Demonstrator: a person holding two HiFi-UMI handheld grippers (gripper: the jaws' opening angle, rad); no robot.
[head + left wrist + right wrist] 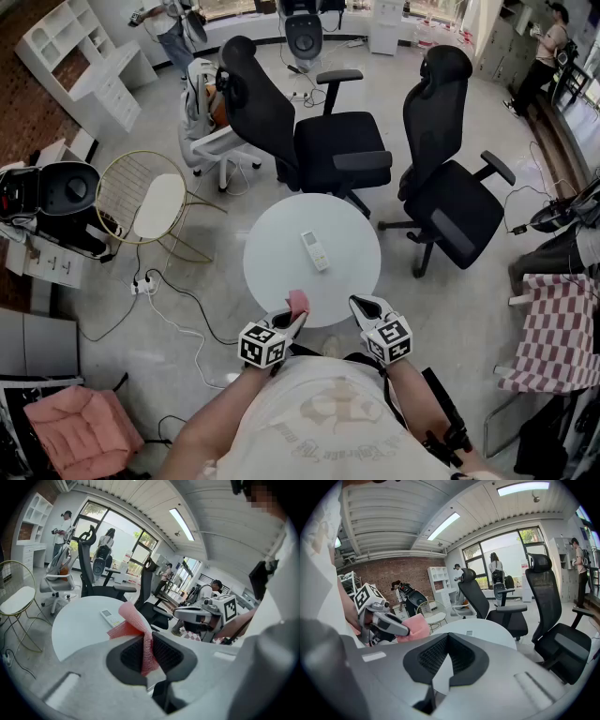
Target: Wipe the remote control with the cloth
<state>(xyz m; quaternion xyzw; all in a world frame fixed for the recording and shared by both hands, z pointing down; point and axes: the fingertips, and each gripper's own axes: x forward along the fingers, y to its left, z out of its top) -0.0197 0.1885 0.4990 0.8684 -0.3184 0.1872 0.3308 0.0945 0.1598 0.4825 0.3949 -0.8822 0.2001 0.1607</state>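
A pink mesh cloth (135, 620), a white rectangular plastic remote control (315, 251) and a round white desk (277, 246). Black mesh office chairs (337, 145) at twelve o'clock; red-and-white checked fabric (555, 333) at four o'clock.

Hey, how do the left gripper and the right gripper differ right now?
The left gripper has its jaws shut on the pink cloth; the right gripper has its jaws shut on nothing. In the head view the left gripper angles rightward towards the remote control, the right gripper leftward. Both sit at the near edge of the round white table, neither touching the remote control.
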